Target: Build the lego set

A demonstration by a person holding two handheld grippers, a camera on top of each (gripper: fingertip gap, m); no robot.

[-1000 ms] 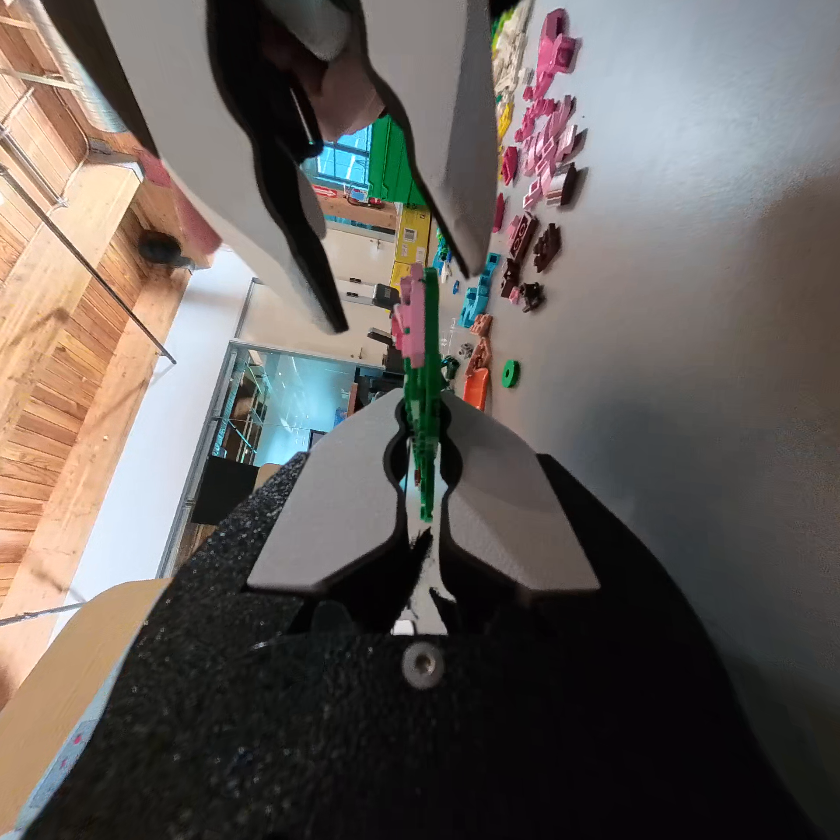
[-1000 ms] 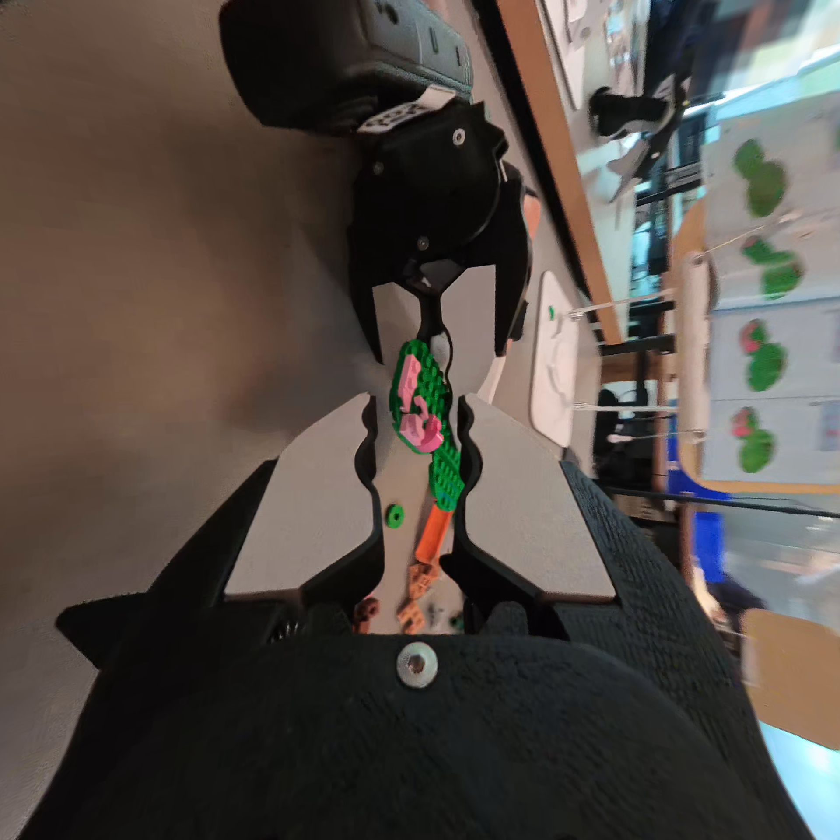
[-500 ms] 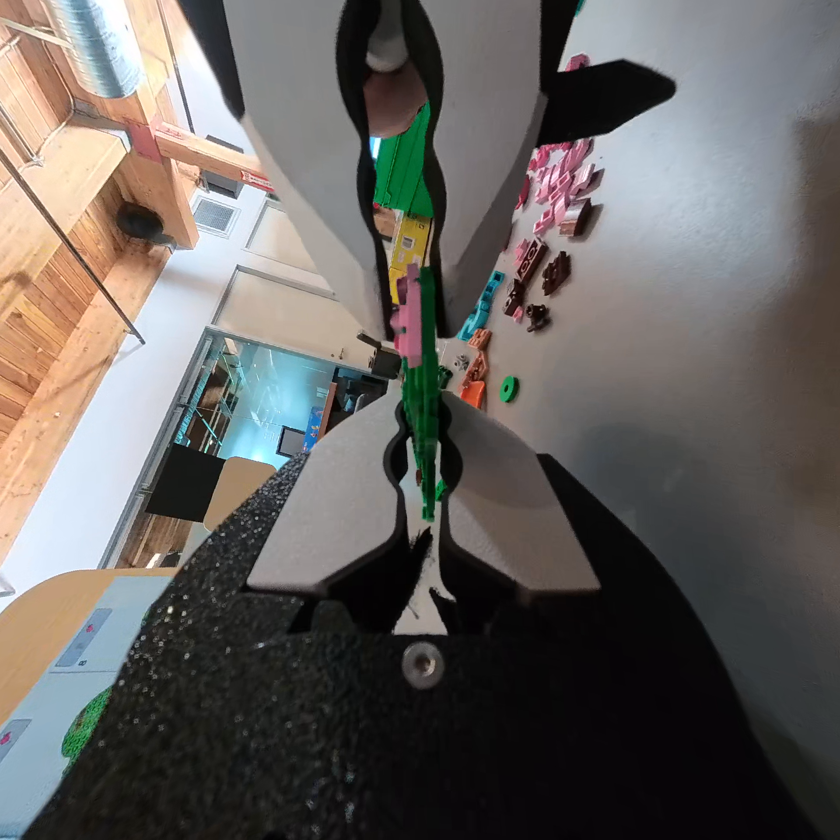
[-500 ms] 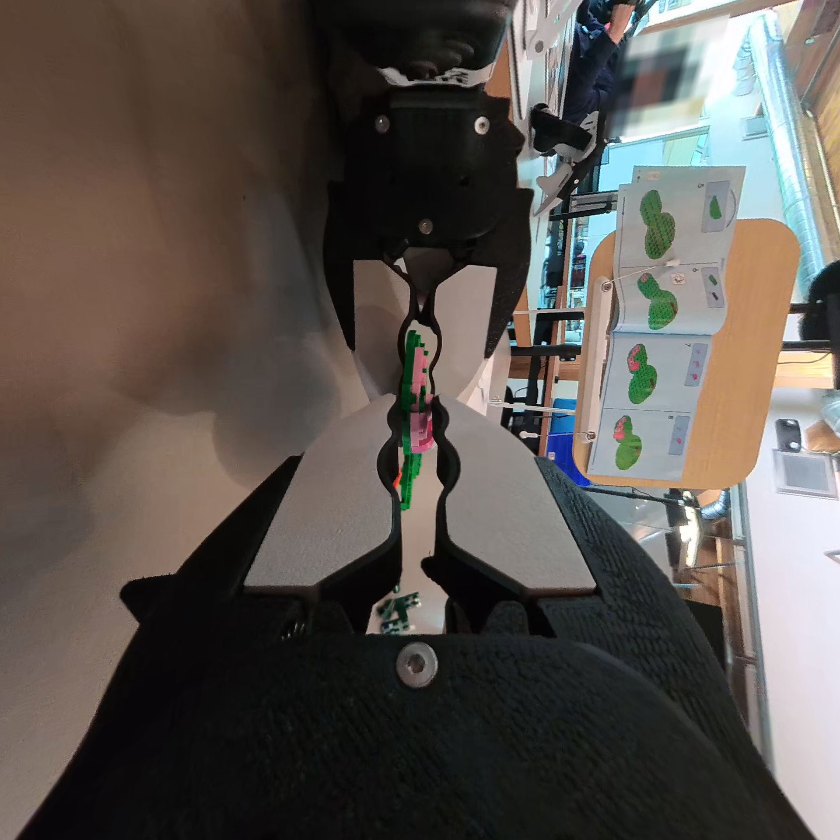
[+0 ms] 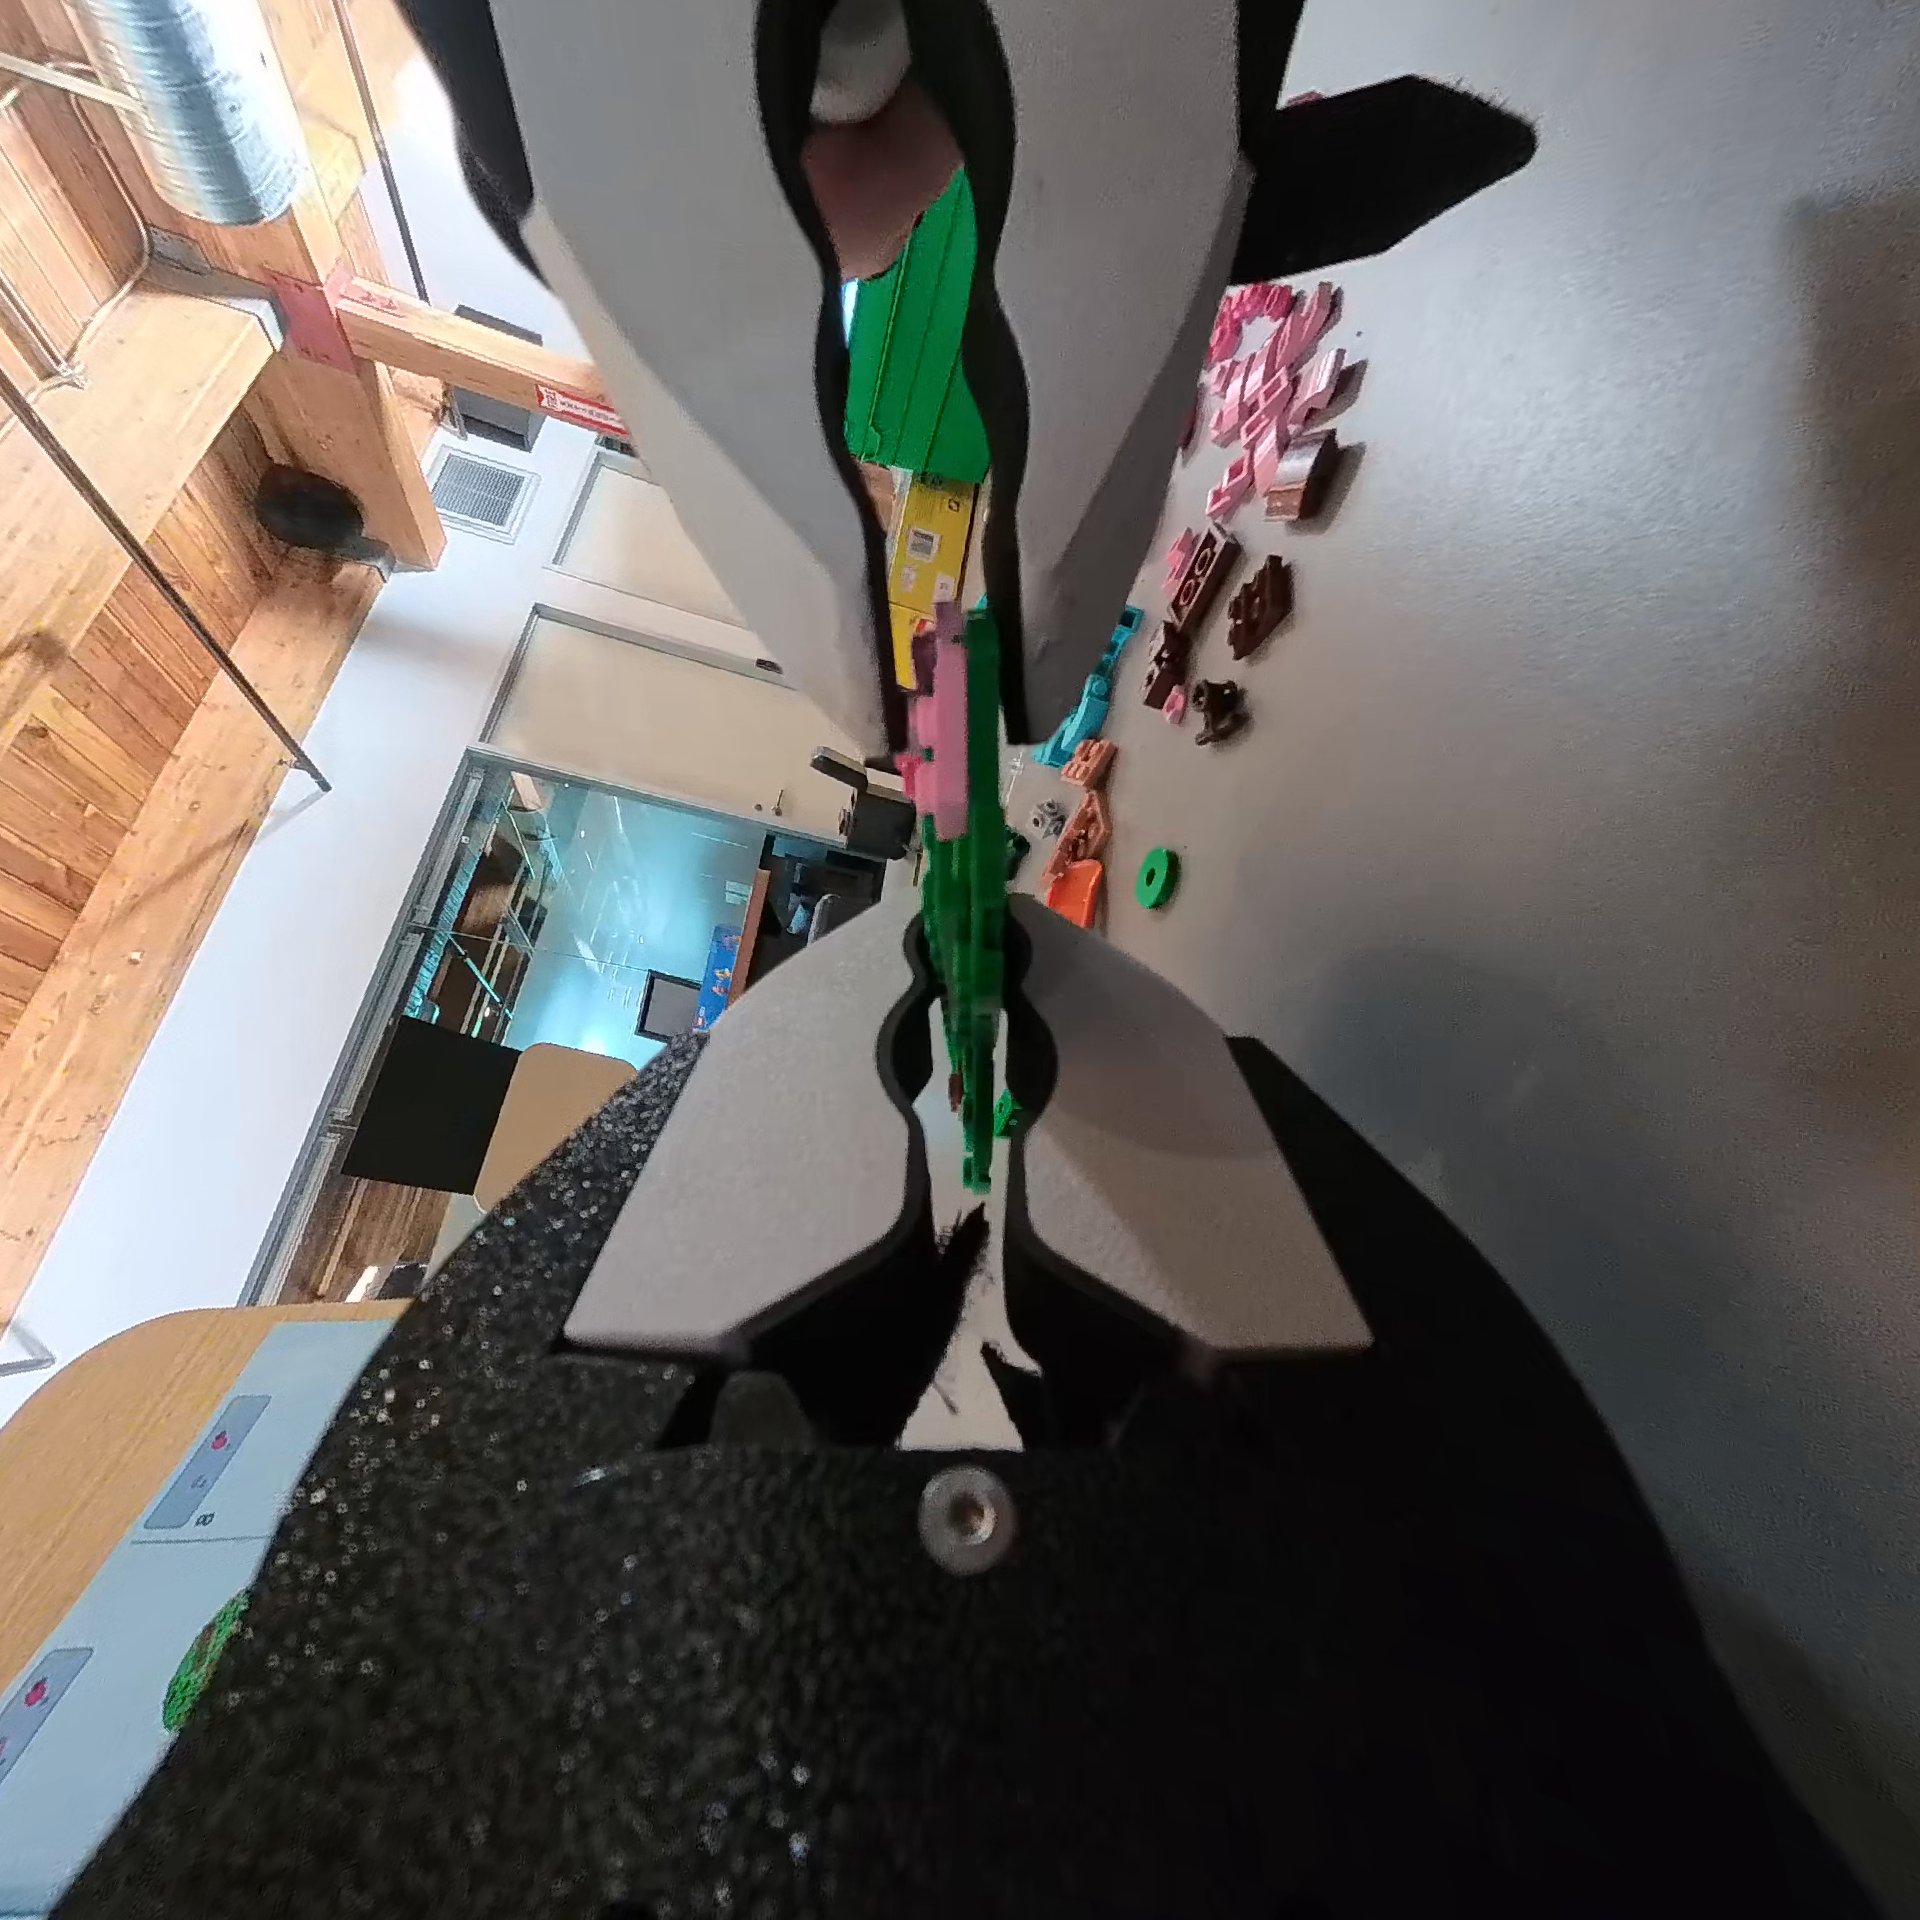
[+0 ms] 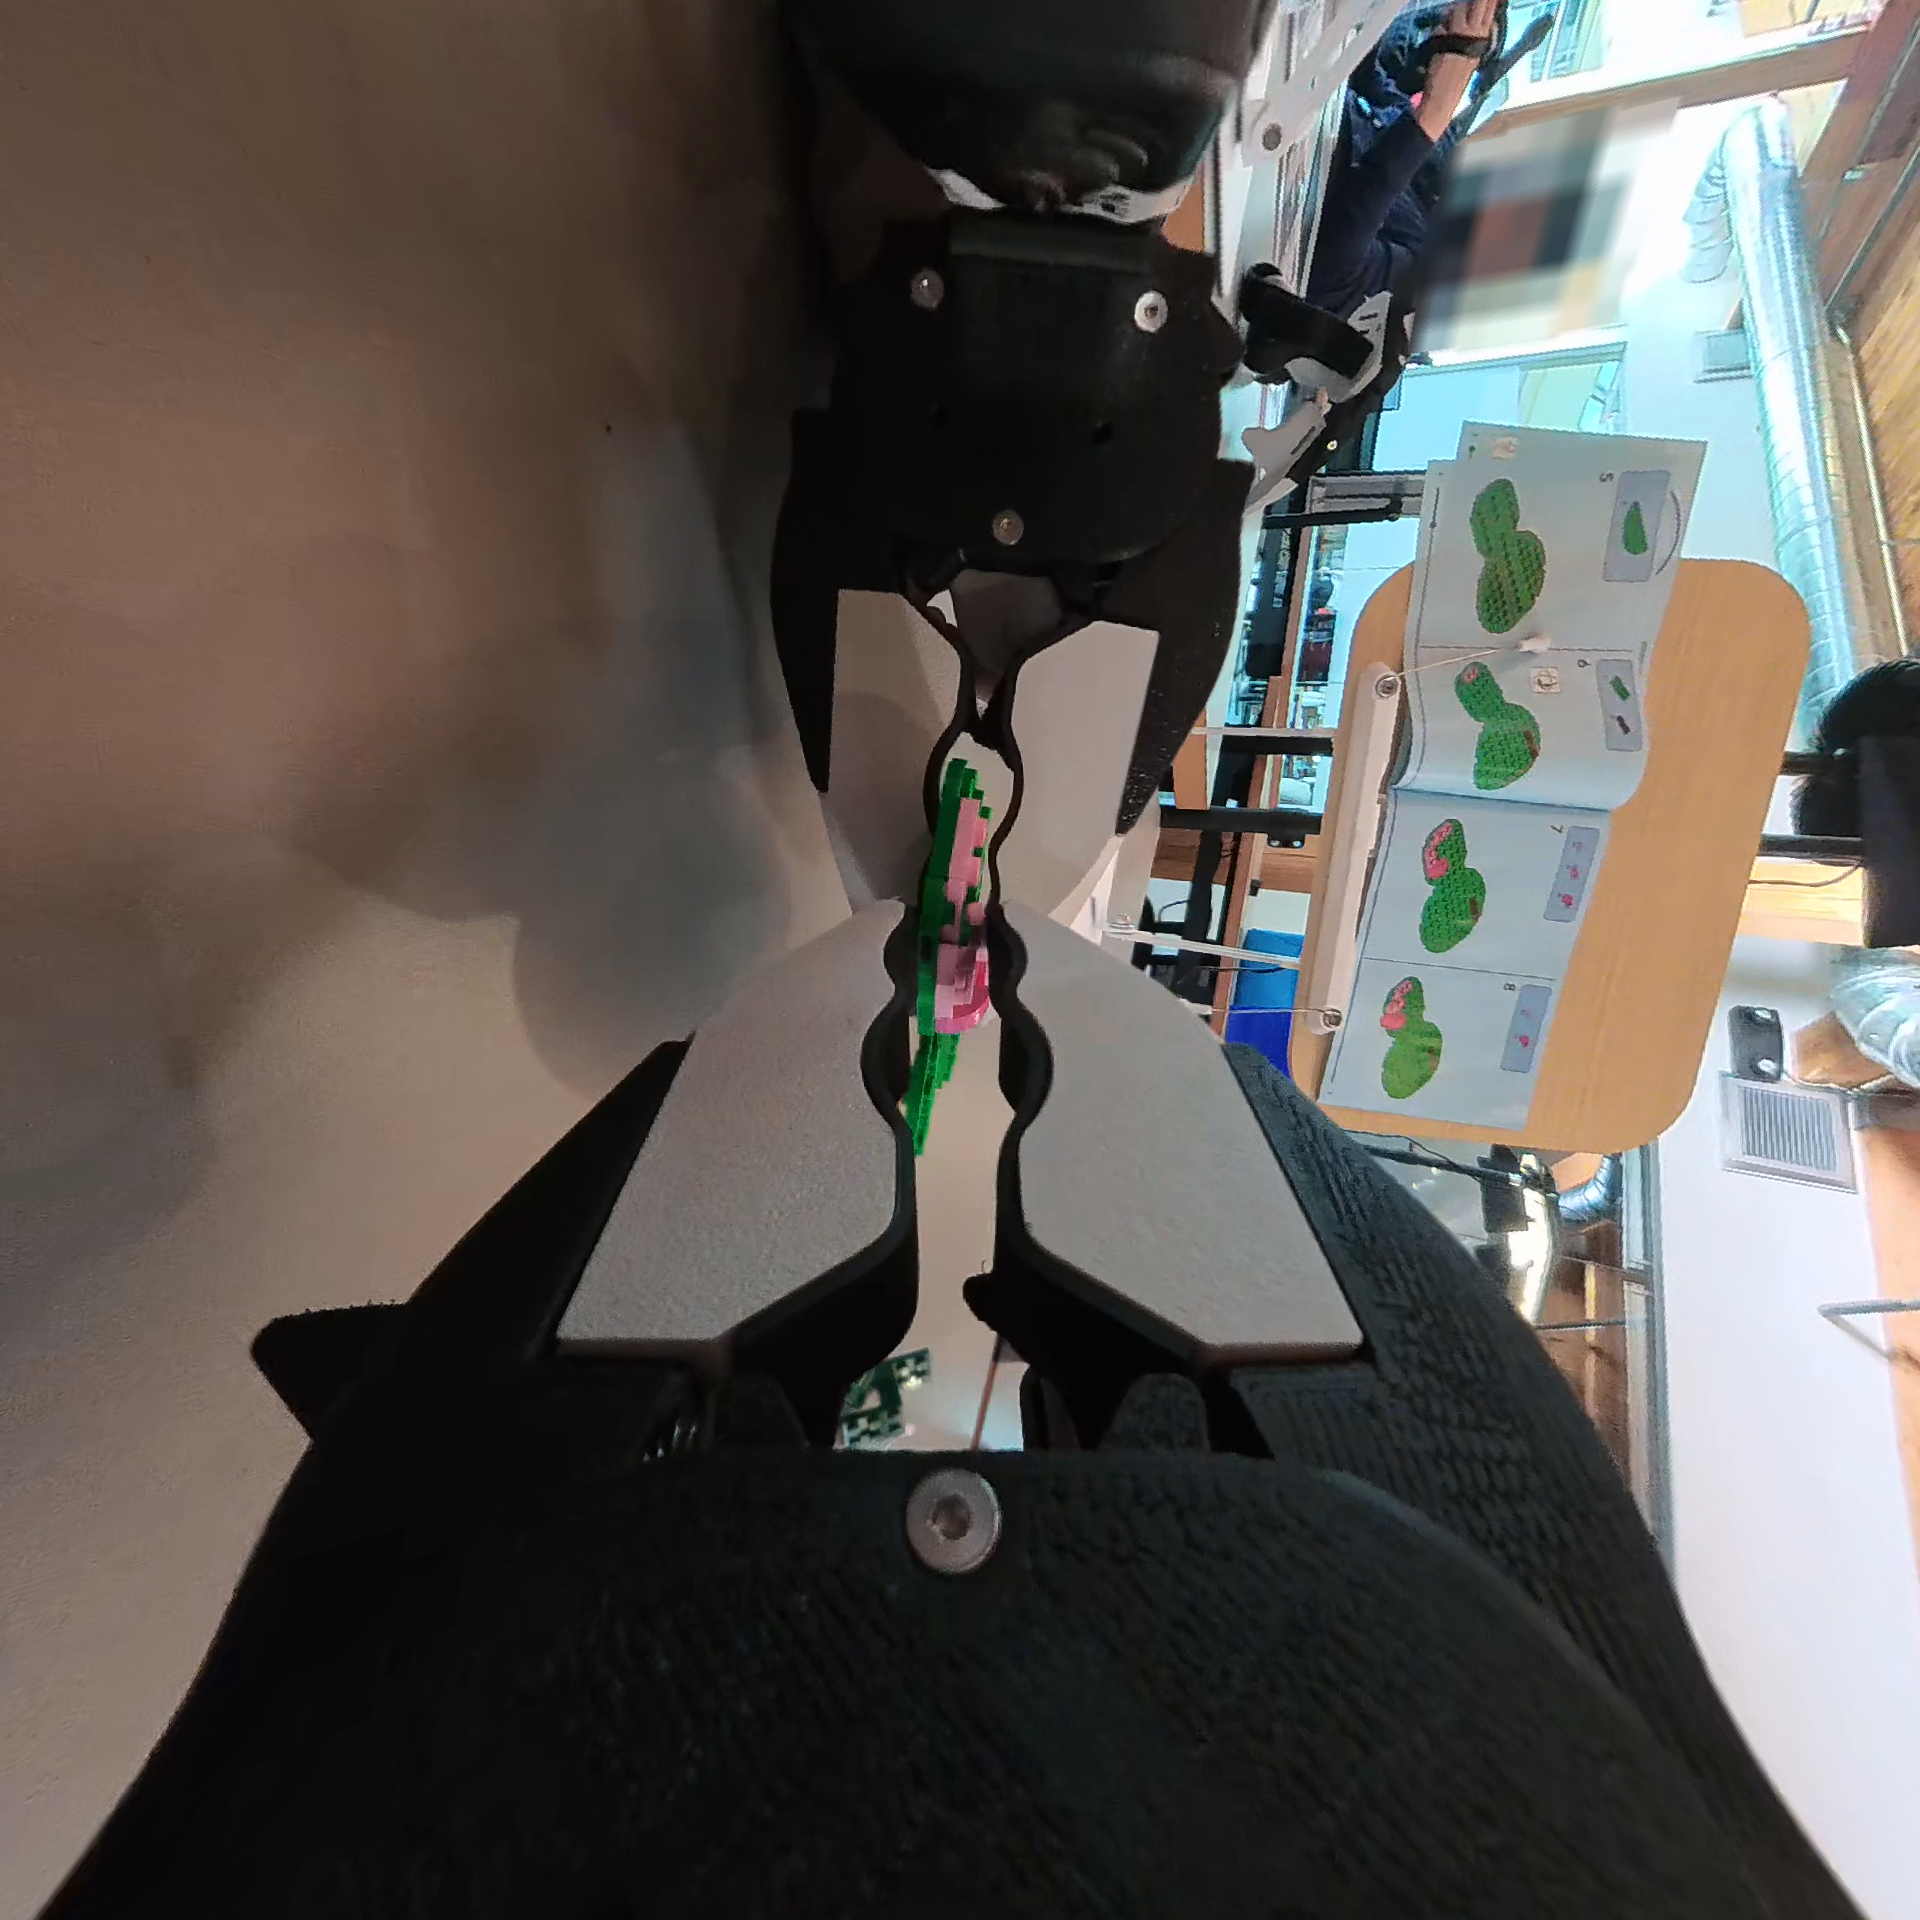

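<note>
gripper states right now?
Left gripper: closed on the green plate.
Right gripper: closed on the same plate's pink end.

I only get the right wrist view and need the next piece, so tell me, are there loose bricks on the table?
Observer: Yes, a pile of pink bricks lies on the grey table.
Operator: Any dark ones?
Observer: Brown bricks lie just beside the pink pile.
Operator: Anything green loose?
Observer: One green ring, next to an orange piece, on the table past the green build.
</note>
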